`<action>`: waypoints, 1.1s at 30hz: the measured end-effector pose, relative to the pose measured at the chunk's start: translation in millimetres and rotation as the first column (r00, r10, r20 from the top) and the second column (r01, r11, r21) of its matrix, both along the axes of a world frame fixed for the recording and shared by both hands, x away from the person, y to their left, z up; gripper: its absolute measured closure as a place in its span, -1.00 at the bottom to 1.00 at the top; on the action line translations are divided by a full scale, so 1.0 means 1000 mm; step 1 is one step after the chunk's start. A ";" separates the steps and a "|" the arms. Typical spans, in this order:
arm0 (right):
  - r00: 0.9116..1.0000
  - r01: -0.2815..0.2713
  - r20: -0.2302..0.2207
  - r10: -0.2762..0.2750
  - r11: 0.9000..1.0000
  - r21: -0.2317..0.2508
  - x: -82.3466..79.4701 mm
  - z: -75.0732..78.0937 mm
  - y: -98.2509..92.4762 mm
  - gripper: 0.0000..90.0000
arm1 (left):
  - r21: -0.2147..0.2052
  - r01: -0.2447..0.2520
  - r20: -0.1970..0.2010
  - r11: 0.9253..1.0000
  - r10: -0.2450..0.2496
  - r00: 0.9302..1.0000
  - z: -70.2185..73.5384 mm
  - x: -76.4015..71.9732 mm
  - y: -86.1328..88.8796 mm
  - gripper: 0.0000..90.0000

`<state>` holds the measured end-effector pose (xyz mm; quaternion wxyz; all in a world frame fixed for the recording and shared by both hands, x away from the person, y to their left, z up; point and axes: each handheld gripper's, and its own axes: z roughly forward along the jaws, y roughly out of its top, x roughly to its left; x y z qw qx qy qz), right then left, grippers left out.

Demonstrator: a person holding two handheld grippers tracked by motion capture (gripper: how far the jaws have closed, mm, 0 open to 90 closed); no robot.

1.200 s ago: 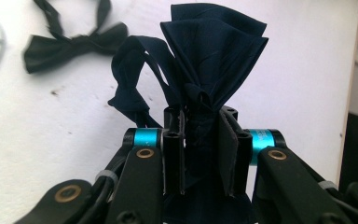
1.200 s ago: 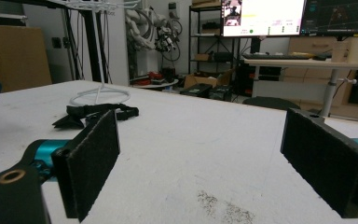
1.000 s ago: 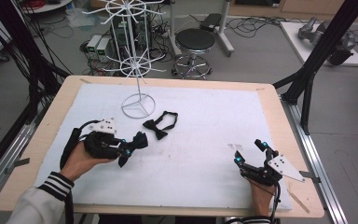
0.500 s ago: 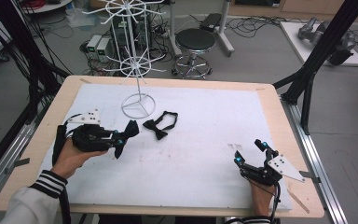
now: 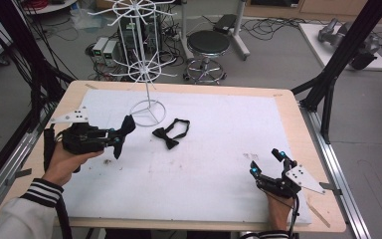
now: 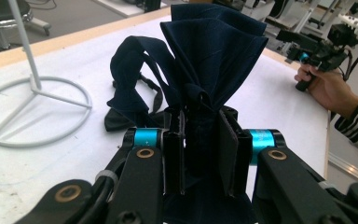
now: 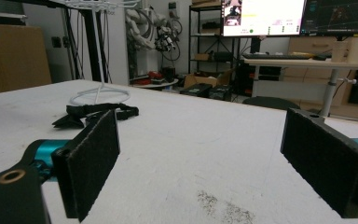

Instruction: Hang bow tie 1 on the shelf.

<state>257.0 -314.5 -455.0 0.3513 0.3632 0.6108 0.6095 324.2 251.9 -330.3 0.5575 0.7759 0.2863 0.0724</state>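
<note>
Bow tie [image 5: 122,134], dark navy and of soft pleated cloth, is pinched at its gathered middle between the closed jaws of the left gripper [image 5: 113,140] and is carried clear of the surface above the left part of the desk [image 5: 219,89], just beside the ring base of the stand. A risk of slipping may be judged from the left gripper view: the cloth [image 6: 205,60] is smooth and limp, only the narrow waist is caught between the pads, and the strap [image 6: 130,79] hangs loose in a loop, so that a snag on a wire arm could drag the piece out of the grip. The desk is a pale wooden board with rounded corners, overlaid by a white, slightly grainy sheet [image 5: 219,164] marked by a few dark smudges. The white wire stand [image 5: 146,64], thin-stemmed with spoked tiers, stands on a light ring near the far left corner; a tip-over is thought possible if it is nudged or pulled. A second bow tie [image 5: 170,133], black, lies flat with its strap curled, near the base of the stand, towards the middle of the desk. The right gripper [image 5: 268,164] rests near the right end of the near edge, its felt-like black pads [image 7: 93,163] spread wide with nothing between them.
</note>
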 end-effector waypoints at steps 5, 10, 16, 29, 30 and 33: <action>1.000 0.000 0.000 0.000 1.000 0.002 0.000 0.000 0.000 -0.75 | -0.016 -0.020 0.022 1.000 0.021 1.000 0.008 0.002 0.005 0.63; 1.000 0.001 -0.004 -0.001 1.000 0.003 0.000 0.000 0.000 -0.75 | -0.038 -0.037 0.038 0.999 0.039 0.999 0.015 0.004 0.012 0.63; 1.000 0.001 -0.004 -0.001 1.000 0.003 0.000 0.000 0.000 -0.75 | -0.048 -0.054 0.045 0.997 0.056 0.997 0.018 0.006 0.017 0.63; 1.000 0.000 -0.007 0.000 1.000 0.001 -0.001 0.000 0.001 -0.75 | -0.064 -0.094 0.089 0.994 0.099 0.991 0.041 0.023 0.030 0.63; 1.000 -0.001 -0.006 0.001 1.000 0.002 -0.001 0.000 0.001 -0.75 | -0.066 -0.098 0.090 0.993 0.104 0.991 0.042 0.025 0.031 0.63; 1.000 -0.001 -0.006 0.001 1.000 0.001 -0.001 0.000 0.001 -0.75 | -0.062 -0.109 0.095 0.992 0.114 0.989 0.045 0.030 0.033 0.63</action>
